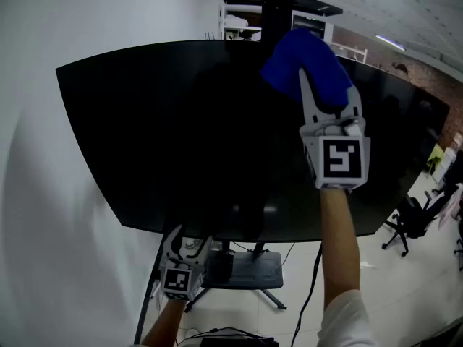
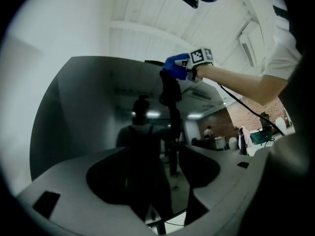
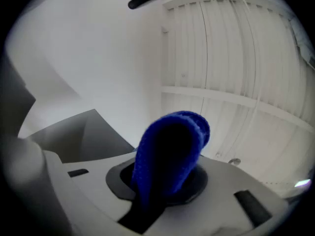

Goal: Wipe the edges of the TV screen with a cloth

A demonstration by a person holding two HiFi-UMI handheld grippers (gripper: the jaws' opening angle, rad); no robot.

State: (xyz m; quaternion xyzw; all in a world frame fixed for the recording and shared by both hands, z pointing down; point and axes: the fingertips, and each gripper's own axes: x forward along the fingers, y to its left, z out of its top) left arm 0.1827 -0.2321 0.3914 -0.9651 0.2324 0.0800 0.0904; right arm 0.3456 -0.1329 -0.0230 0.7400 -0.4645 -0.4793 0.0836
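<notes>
A big black TV screen point(image 1: 188, 136) on a stand fills the head view. My right gripper point(image 1: 318, 78) is raised to the screen's top edge, right of the middle, and is shut on a blue cloth point(image 1: 307, 60) that bulges over that edge. In the right gripper view the cloth point(image 3: 170, 151) stands folded between the jaws, and its tips are hidden. My left gripper point(image 1: 187, 238) hangs low, just under the screen's bottom edge, open with nothing in it. The left gripper view looks up the screen point(image 2: 88, 112) to the cloth point(image 2: 174, 67) at the top.
A white wall point(image 1: 43, 194) runs close along the left. Under the screen are the stand's base point(image 1: 249, 270) and hanging cables point(image 1: 312, 280). An office chair point(image 1: 412, 219) stands on the floor at the right. Shelving point(image 1: 246, 16) rises behind the screen.
</notes>
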